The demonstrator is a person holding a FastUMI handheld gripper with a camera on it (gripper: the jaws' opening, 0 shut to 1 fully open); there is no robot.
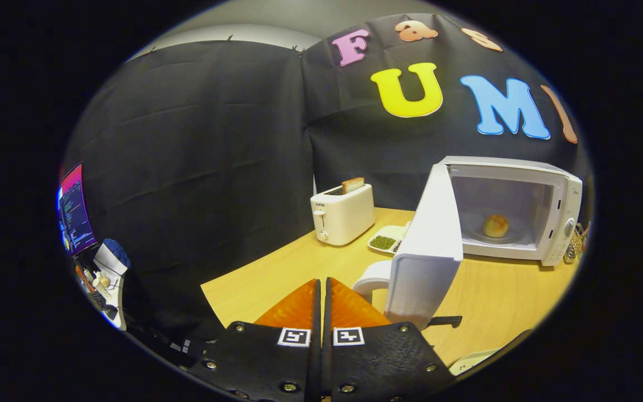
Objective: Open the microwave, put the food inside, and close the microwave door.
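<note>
Wooden worktop (489,296) with open-doored microwave (522,206), bun (495,225) inside, tool (321,287) empty, fingers together, beside the door (427,251).

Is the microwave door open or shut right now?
Open. The door swings wide toward the gripper, showing the bun on the plate inside the microwave. The fingers are together, holding nothing.

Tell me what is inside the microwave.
Inside the microwave, a round bun sits on the glass plate. The open door covers the cavity's near corner, so that part is unseen. The claw is shut, empty, short of the door.
</note>
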